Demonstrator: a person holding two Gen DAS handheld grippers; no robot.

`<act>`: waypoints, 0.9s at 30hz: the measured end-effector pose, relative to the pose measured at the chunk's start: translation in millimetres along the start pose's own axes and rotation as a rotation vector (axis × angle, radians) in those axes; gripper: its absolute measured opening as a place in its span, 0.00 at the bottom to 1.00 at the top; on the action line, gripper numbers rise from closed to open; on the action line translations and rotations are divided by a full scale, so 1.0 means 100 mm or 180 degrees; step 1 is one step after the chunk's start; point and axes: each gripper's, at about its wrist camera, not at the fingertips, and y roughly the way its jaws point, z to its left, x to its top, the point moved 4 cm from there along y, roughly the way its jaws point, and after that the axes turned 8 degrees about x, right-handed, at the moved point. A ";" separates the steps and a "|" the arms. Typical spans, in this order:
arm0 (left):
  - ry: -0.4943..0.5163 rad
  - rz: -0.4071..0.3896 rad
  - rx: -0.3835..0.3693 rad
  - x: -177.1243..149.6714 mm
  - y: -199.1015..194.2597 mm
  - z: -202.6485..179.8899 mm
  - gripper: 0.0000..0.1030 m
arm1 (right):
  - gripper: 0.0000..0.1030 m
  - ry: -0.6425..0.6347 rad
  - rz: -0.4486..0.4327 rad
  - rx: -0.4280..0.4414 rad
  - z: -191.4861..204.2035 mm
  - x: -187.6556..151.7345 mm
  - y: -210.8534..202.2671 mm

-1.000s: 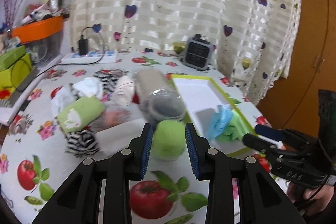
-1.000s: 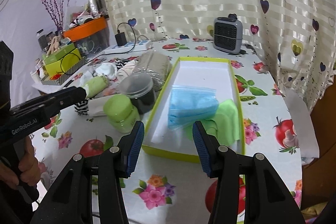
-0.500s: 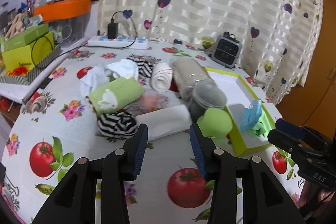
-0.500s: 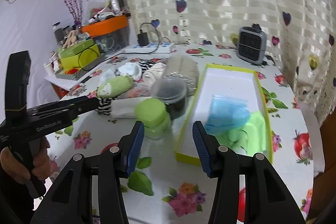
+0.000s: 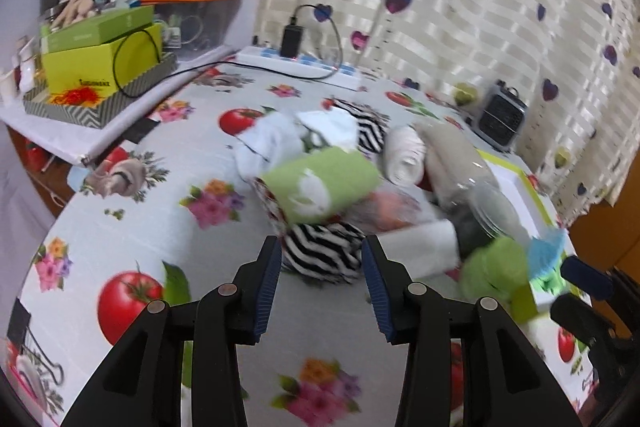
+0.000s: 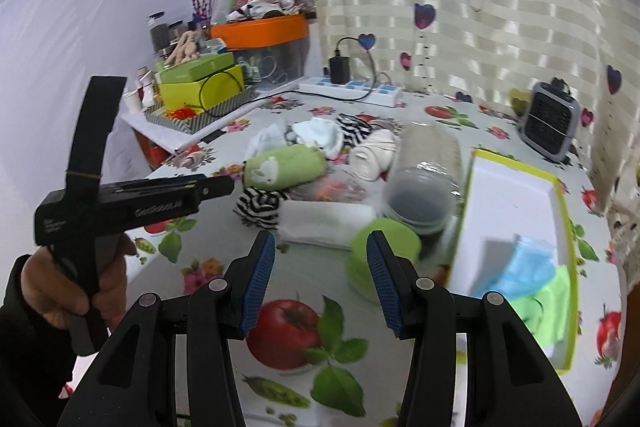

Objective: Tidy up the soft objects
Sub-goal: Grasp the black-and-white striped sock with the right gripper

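A pile of soft things lies mid-table: a black-and-white striped bundle [image 5: 322, 257], a green rolled towel [image 5: 324, 185], white cloths [image 5: 280, 139], a white roll [image 5: 404, 155] and a folded white cloth [image 5: 420, 251]. My left gripper [image 5: 322, 275] is open, its fingers either side of the striped bundle, just short of it. My right gripper [image 6: 320, 271] is open and empty, hovering in front of the folded white cloth [image 6: 324, 223] and a green lidded jar [image 6: 384, 251]. The green-rimmed tray [image 6: 516, 195] at the right holds a blue mask [image 6: 528, 263] and a green cloth [image 6: 548, 307].
A clear jar lies on its side [image 6: 424, 179] beside the tray. A power strip [image 5: 304, 67], a small fan heater [image 5: 502, 115] and stacked green boxes [image 5: 100, 59] stand at the back and left. A binder clip [image 5: 40, 367] lies at the near left edge.
My left gripper has swung left, from the green lidded jar to the striped bundle. My right gripper has turned left from the tray toward the pile. Both stayed open.
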 end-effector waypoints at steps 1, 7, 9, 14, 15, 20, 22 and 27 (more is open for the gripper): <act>-0.0002 0.0003 0.0028 0.03 0.04 0.03 0.40 | 0.48 -0.0012 0.0005 0.0010 0.01 0.01 0.02; 0.0030 0.0106 -0.0013 0.20 0.33 0.12 0.40 | 0.48 -0.0056 0.0056 0.0058 0.07 0.07 0.15; 0.0062 0.0197 0.0007 0.23 0.47 0.13 0.40 | 0.48 -0.0059 0.0070 0.0065 0.07 0.09 0.18; 0.0105 0.0200 -0.0062 0.20 0.51 0.15 0.40 | 0.48 -0.0102 0.0175 0.0069 0.09 0.13 0.32; 0.0099 0.0188 -0.0037 0.19 0.50 0.17 0.40 | 0.48 -0.0119 0.0207 0.0076 0.10 0.14 0.37; -0.0044 0.0134 0.0053 0.20 0.40 0.37 0.40 | 0.48 -0.0245 0.0393 0.0234 0.27 0.21 0.79; -0.0059 0.0114 0.0124 0.20 0.36 0.46 0.40 | 0.48 -0.0265 0.0468 0.0298 0.33 0.21 0.97; -0.0061 0.0106 0.0208 0.18 0.30 0.61 0.40 | 0.48 -0.0339 0.0646 0.0367 0.48 0.24 1.36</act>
